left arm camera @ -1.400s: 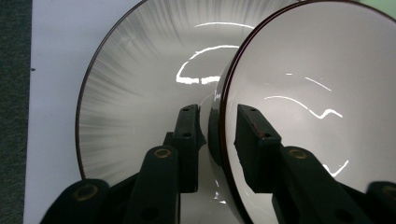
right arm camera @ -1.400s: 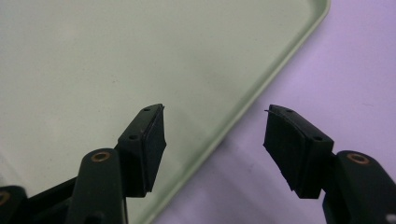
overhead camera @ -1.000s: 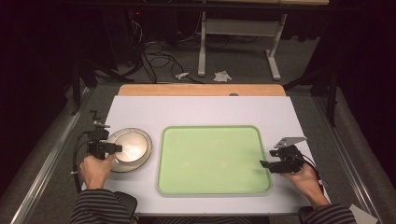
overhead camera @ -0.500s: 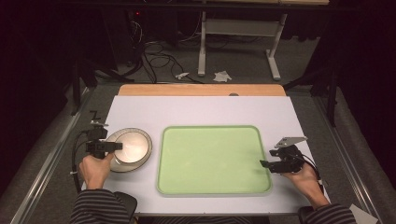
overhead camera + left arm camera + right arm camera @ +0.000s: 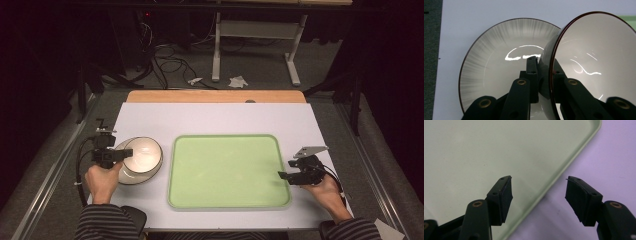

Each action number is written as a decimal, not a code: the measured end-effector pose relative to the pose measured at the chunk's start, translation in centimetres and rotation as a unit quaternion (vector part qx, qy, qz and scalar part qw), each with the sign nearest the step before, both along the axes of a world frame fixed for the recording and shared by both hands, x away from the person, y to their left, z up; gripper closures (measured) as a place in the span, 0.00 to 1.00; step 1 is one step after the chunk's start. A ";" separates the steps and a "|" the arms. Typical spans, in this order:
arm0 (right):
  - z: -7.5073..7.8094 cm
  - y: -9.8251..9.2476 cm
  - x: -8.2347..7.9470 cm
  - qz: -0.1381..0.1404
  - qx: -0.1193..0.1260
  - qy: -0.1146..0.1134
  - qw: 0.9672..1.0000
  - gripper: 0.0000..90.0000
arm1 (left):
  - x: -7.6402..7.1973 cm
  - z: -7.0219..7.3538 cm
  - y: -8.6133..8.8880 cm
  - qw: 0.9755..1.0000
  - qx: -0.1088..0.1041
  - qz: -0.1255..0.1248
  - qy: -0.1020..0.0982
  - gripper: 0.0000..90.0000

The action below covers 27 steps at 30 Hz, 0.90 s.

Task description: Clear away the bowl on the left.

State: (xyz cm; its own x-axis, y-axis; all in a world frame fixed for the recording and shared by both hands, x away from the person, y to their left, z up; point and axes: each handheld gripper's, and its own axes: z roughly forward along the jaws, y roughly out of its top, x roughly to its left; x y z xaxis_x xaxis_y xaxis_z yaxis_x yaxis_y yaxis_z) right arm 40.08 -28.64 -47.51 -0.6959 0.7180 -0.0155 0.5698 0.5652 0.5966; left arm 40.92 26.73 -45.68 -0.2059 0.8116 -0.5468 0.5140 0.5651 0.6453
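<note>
My left gripper [image 5: 128, 152] is shut on the near rim of a pale bowl [image 5: 144, 154] with a dark edge, held tilted at the table's left side. Under it lies a streaked grey plate [image 5: 131, 176]. In the left gripper view the jaws [image 5: 544, 72] pinch the bowl [image 5: 594, 57] by its wall, and the plate [image 5: 494, 62] shows behind and to the left. My right gripper [image 5: 283, 175] stands open over the right edge of a light green tray [image 5: 227, 170]. Its open jaws straddle the tray rim [image 5: 564, 170], with nothing between them.
The white table top [image 5: 200, 117] carries the tray in its middle, with a wooden strip [image 5: 215, 96] along the far edge. Beyond the table are a grey floor, cables [image 5: 165, 62] and a metal stand [image 5: 255, 35]. The table's left and right edges lie close to both hands.
The bowl has come up off the plate and tilted in my left gripper, which uncovers the plate's near part. The right gripper has stayed where it was.
</note>
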 end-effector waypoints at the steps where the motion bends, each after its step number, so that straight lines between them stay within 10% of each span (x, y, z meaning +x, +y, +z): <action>1: 0.0 0.0 0.0 0.000 0.000 0.000 1.000 0.44 | 0.0 0.2 -0.1 1.000 0.000 -0.003 -0.002 0.91; 27: -0.1 -0.3 0.4 -0.004 0.001 0.004 1.000 0.44 | -0.1 3.0 -4.5 0.996 -0.039 -0.074 -0.036 0.92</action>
